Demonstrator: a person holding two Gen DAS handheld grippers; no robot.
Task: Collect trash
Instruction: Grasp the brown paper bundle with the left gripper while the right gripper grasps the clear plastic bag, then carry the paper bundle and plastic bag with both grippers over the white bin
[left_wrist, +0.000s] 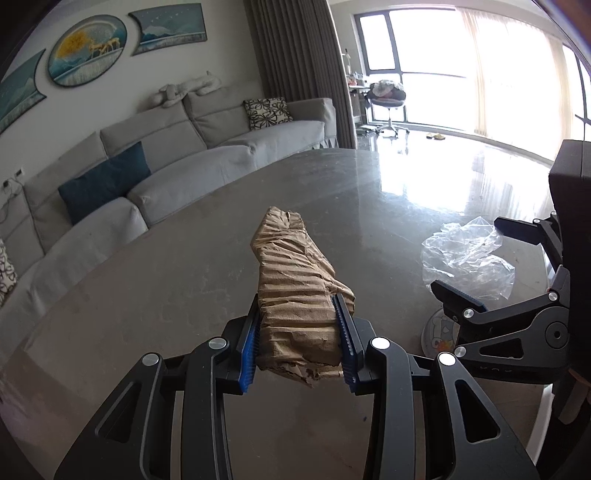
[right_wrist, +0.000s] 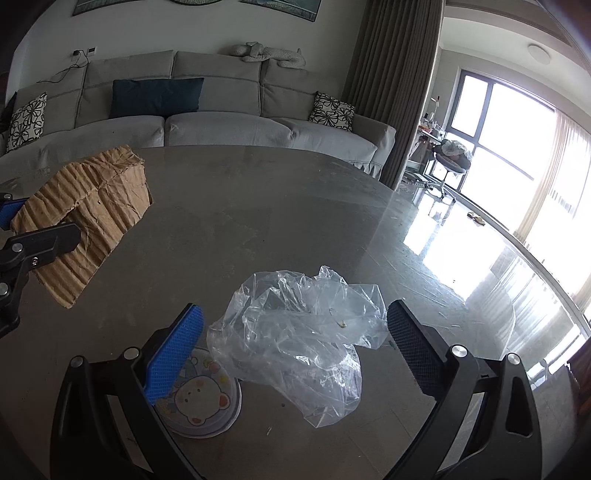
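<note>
Black linkage fingers (left_wrist: 349, 343), blue ribbed pads (right_wrist: 173, 354), silver rivets.

Your left gripper (left_wrist: 299, 332) is filled by the crumpled cardboard (left_wrist: 295, 280), with bare table (left_wrist: 166, 288) ahead and to its left. Between your right gripper's (right_wrist: 295, 350) spread fingers lies the clear plastic bag (right_wrist: 295, 332), overlapping a cartoon-bear disc (right_wrist: 203, 402); beyond is bare tabletop.
</note>
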